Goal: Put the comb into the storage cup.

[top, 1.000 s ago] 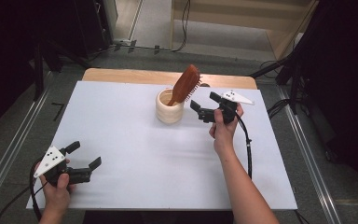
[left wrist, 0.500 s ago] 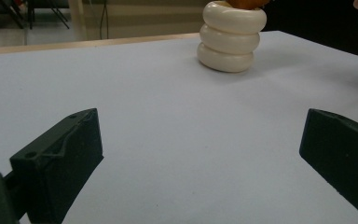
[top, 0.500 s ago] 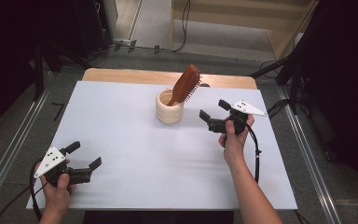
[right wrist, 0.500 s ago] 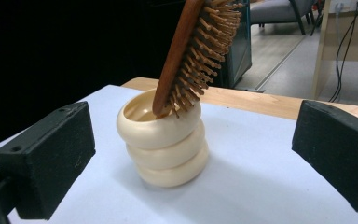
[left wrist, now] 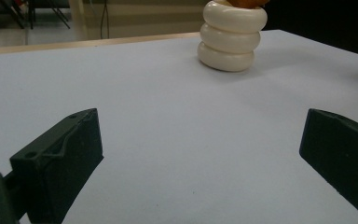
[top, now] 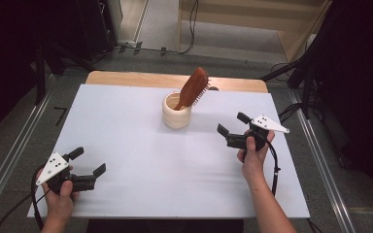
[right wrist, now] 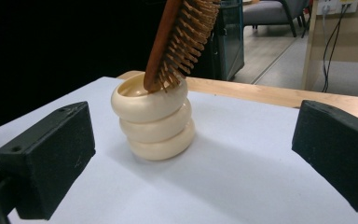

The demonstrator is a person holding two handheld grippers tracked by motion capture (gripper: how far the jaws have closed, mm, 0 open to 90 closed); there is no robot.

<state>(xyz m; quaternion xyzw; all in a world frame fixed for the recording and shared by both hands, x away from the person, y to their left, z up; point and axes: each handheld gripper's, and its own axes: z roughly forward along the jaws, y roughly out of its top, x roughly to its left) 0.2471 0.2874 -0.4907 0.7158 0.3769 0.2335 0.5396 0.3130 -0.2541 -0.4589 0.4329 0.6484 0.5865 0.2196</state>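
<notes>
A cream ribbed holder [top: 177, 112] [right wrist: 152, 122] [left wrist: 232, 36] stands on the white table top [top: 141, 155], toward the back middle. A brown wooden hairbrush [top: 193, 88] [right wrist: 181, 38] leans in it, bristles to the right. My right gripper [top: 233, 125] [right wrist: 191, 158] hangs open to the right of the holder, a hand's width away, its jaws pointing at it with nothing between them. At the front left my left gripper [top: 88, 161] [left wrist: 200, 154] is open and empty just above the table.
A strip of wooden table edge [top: 126, 77] shows behind the white top. Metal rails [top: 9, 145] run along both sides on the floor. Cables [top: 274, 167] trail from the grippers.
My right gripper has drawn back from the holder, toward the right and nearer the person. The left gripper has stayed where it was.
</notes>
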